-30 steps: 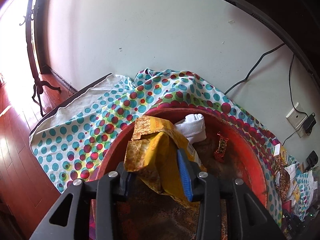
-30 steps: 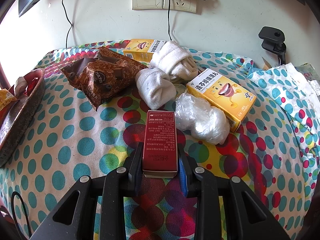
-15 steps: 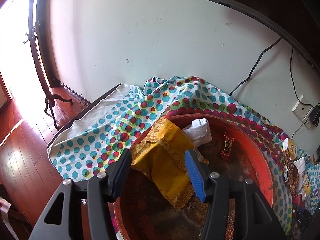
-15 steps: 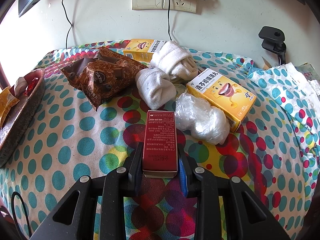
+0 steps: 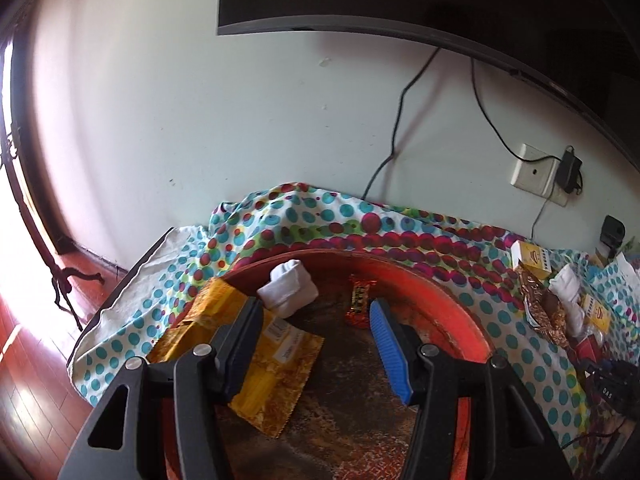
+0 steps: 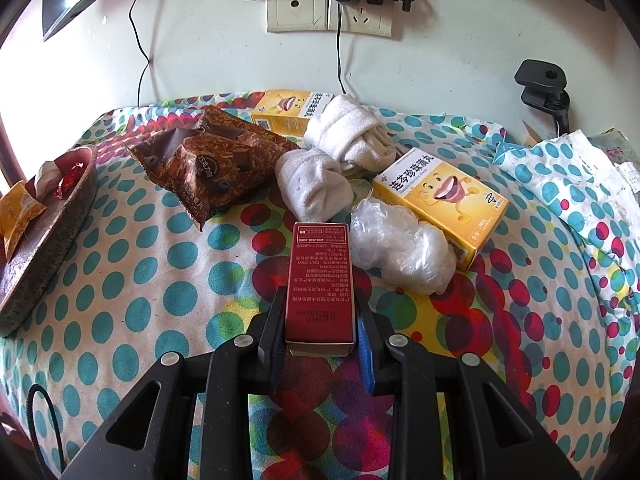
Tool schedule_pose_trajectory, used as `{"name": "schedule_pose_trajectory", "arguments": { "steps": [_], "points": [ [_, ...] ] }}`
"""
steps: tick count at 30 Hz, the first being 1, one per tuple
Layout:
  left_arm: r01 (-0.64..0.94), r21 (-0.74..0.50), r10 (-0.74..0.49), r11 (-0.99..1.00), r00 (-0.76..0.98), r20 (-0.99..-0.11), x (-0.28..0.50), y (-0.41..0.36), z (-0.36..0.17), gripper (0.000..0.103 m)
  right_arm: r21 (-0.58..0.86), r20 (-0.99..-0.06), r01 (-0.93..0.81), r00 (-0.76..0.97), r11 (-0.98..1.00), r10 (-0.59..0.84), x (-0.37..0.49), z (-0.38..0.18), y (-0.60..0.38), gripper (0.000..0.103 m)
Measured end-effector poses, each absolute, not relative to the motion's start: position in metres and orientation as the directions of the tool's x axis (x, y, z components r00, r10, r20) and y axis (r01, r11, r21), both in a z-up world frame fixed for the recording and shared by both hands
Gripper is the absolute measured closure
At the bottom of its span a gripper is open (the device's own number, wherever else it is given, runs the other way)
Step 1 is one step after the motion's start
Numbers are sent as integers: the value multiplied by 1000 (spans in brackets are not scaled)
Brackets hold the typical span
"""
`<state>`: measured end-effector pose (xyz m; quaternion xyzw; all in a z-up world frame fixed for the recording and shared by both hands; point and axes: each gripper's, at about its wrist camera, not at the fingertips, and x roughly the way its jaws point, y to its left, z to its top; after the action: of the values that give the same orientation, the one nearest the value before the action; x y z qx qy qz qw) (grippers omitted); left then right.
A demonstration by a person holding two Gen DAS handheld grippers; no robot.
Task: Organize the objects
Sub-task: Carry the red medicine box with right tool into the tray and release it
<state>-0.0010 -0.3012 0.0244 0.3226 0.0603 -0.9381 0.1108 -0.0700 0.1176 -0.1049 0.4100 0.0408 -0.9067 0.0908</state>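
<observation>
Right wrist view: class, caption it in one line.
Right gripper clamps a red box on the dotted cloth, snacks and socks beyond.

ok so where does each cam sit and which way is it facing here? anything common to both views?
Left wrist: on the left tool, angled down into the red tray by the wall; both its fingers show, apart, nothing between them.
Right wrist: on the right tool, angled down over the polka-dot cloth toward the wall sockets; its fingers show, shut on the red box.
Shared: tray, cloth, sockets, brown snack bag, yellow boxes.
</observation>
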Motion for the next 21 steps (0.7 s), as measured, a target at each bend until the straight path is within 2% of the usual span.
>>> {"name": "schedule_pose_trajectory", "arguments": {
  "steps": [8,15,21],
  "points": [
    [115,9,-96,-993,-781,-617,-10,-260,19,46,57,-712,220,-674,-974,-194,-59,-72,107,75],
    [226,-59,-141,-972,-770,-622,-1,-305,20,46,69,-672,406,-657,-911,-343,-61,-33,20,75],
    [345,-123,-203,-930,-765,-611,17,-355,22,46,95,-701,568,-545,-817,-461,-80,-28,-85,75]
  ]
}}
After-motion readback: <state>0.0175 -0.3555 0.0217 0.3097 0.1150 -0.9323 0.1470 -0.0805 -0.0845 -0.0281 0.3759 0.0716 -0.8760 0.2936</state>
